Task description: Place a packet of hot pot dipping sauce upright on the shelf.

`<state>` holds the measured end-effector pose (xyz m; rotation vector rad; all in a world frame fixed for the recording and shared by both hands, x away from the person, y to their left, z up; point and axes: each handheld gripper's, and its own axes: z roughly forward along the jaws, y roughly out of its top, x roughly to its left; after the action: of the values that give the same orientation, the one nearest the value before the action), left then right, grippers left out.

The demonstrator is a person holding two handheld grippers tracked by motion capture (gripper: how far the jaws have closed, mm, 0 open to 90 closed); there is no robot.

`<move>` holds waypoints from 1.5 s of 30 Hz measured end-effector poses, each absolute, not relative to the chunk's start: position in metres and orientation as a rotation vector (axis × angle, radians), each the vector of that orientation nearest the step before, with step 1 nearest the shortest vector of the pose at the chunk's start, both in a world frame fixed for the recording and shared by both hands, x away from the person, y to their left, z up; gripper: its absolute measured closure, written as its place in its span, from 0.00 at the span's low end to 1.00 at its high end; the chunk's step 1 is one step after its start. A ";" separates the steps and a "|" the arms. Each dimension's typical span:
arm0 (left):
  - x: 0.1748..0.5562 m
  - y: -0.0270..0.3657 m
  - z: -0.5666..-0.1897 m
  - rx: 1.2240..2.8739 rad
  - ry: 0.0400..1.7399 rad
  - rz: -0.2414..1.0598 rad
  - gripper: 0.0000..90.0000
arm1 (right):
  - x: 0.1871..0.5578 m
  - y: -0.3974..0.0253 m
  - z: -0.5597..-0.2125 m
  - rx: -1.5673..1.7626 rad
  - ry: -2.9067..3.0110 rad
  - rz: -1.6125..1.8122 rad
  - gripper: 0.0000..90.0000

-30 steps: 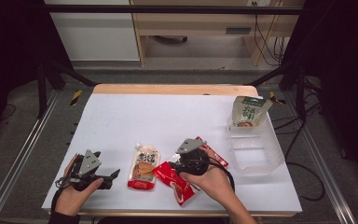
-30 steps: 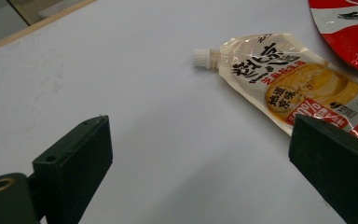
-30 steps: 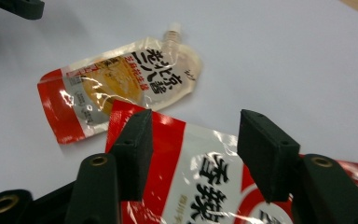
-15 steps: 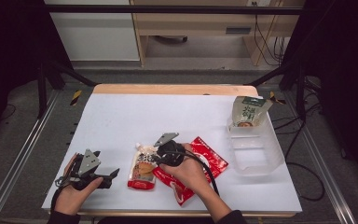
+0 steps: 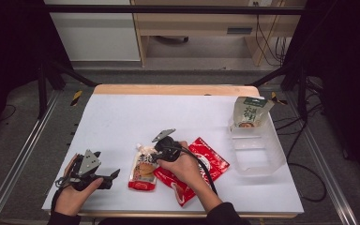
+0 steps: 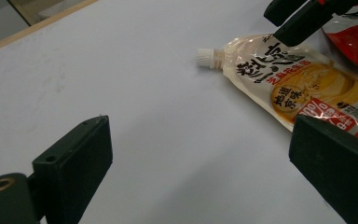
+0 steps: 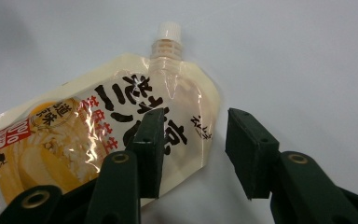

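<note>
Now reaching with right tongs point(image 7: 193, 154), released, over the cream spouted pouch point(image 5: 143, 169) flat on counter point(image 5: 122, 117), ready to grasp; left tongs point(image 6: 205, 163) released, waiting beside pouch.

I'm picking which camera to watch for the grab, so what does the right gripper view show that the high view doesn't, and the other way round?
Right gripper view: the open right gripper straddling the cream spouted pouch's corner, one jaw over its print, below the white cap. High view: the red pouch, the clear bin with a green-topped pouch, and the left gripper off to the side. Both: cream spouted pouch, white table.
</note>
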<state>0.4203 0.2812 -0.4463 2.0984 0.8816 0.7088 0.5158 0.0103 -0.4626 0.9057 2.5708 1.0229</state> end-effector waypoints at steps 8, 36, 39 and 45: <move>0.420 0.281 -0.446 2.102 0.881 0.708 0.07 | 0.520 0.011 -0.468 0.912 2.598 1.012 0.62; 0.421 0.282 -0.445 2.097 0.880 0.699 0.07 | 0.511 0.021 -0.463 0.871 2.599 1.002 1.00; 0.421 0.283 -0.445 2.094 0.881 0.700 0.07 | 0.508 0.024 -0.454 0.841 2.576 1.034 1.00; 0.420 0.284 -0.444 2.091 0.880 0.687 0.07 | 0.500 0.030 -0.431 0.765 2.546 1.103 1.00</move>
<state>0.4197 0.2838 -0.4439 2.0907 0.8804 0.6867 0.5004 0.0299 -0.4311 0.7655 2.5457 1.1027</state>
